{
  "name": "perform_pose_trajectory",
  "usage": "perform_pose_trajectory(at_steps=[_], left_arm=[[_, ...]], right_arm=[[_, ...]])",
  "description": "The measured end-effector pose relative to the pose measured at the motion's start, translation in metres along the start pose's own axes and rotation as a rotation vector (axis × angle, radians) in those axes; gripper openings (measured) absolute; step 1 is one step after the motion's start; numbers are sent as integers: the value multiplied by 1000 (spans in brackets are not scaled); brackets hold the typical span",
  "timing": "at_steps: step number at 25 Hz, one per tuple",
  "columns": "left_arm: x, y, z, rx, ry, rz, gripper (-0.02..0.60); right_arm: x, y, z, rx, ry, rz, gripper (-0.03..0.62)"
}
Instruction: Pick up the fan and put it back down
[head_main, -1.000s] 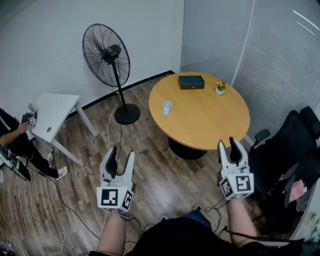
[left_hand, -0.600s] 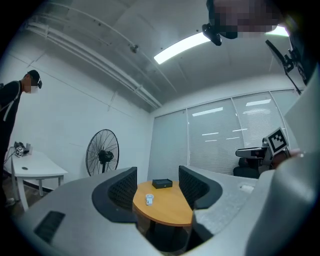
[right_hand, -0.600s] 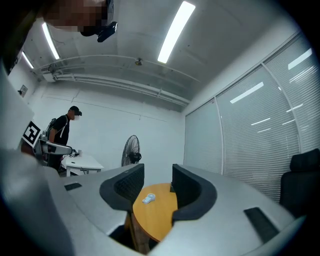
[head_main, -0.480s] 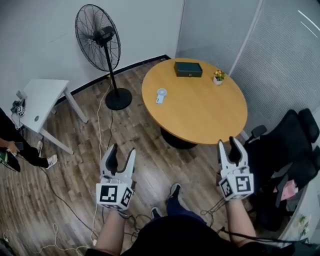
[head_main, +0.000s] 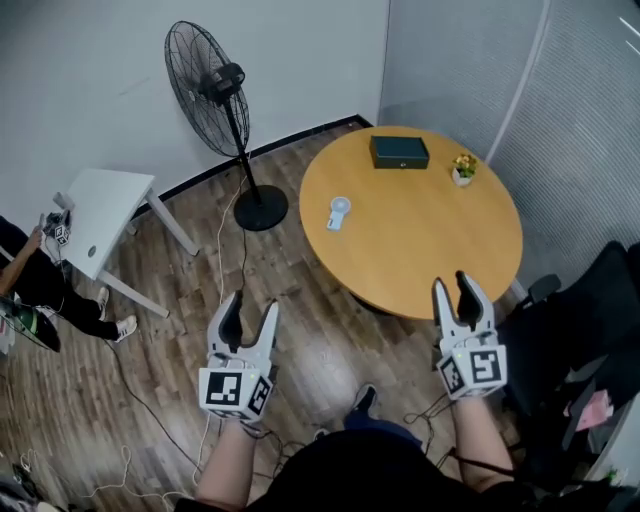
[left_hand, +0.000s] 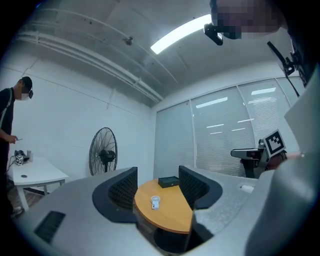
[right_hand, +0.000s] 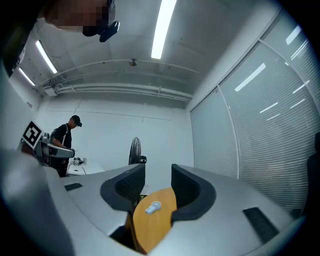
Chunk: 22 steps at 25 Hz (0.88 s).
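A small white hand fan (head_main: 338, 211) lies flat on the round wooden table (head_main: 430, 250), near its left side. It shows between the jaws of both gripper views, as the hand fan (left_hand: 155, 201) and the hand fan (right_hand: 152, 207), but far off. A tall black standing fan (head_main: 215, 90) stands by the wall. My left gripper (head_main: 250, 308) hangs over the floor short of the table, open and empty; its jaws have just been opening. At the table's near edge my right gripper (head_main: 455, 290) is open and empty, its jaws having just closed a little.
A dark box (head_main: 399, 152) and a little flower pot (head_main: 462, 168) sit at the table's far side. A white side table (head_main: 105, 215) and a person (head_main: 30, 285) are at the left. A black chair (head_main: 585, 330) stands at the right. Cables (head_main: 130, 400) trail over the floor.
In the head view the table and both fans have shifted right and lower compared with half a second ago. Both grippers keep about the same places in the picture, jaws apart.
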<state>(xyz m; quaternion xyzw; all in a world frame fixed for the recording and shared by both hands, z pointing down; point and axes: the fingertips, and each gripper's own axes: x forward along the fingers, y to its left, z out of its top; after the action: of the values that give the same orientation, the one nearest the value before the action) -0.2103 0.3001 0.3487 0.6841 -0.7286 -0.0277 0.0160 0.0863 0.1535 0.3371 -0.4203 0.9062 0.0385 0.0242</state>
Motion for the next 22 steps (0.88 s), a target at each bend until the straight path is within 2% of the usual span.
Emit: perform_pose_trajectory(at_steps=[7,16,22], left_arm=[[57,-24,-6,20,45,2,250],[116,-56,-10,35,65,5,250],[128,-65,-15,42,86,17,250]], right_arm=[[46,-46,-17,50,10,22,167],[70,-117,-29,90,1,-1,160],[78,-131,-24,34,-23,6,155]])
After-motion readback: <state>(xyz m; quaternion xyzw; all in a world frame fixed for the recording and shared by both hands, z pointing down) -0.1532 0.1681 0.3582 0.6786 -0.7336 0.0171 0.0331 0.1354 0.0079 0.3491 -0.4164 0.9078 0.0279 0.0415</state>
